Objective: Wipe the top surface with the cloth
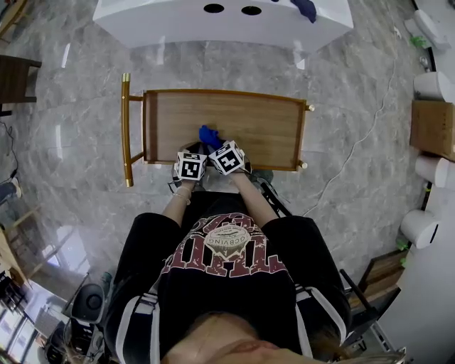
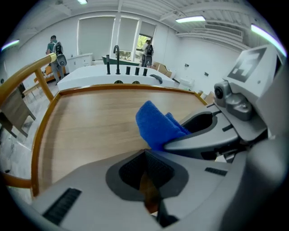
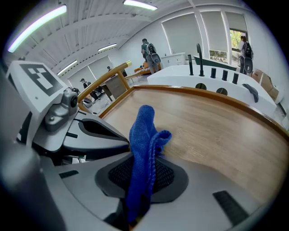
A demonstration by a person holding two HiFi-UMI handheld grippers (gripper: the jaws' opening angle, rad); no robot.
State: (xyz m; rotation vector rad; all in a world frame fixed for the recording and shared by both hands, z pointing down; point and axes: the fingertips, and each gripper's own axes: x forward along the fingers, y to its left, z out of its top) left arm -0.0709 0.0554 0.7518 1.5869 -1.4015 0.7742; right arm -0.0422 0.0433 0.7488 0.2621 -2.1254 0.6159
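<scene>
The blue cloth (image 3: 143,135) stands up between the jaws of my right gripper (image 3: 142,159), which is shut on it. In the head view the cloth (image 1: 208,135) lies over the near middle of the wooden top surface (image 1: 256,124) of a gold-framed cart. My right gripper (image 1: 217,146) and left gripper (image 1: 194,149) sit side by side at the cart's near edge. In the left gripper view the left gripper (image 2: 146,155) is shut with nothing in it, just left of the cloth (image 2: 158,124), low over the wood (image 2: 90,122).
A gold rim (image 1: 225,93) rings the tray, with a push handle (image 1: 126,128) at its left end. Beyond the cart stands a white counter (image 1: 178,21) with round holes and another blue cloth (image 1: 304,8). A cable (image 1: 362,138) crosses the floor at right. People stand far off (image 2: 55,52).
</scene>
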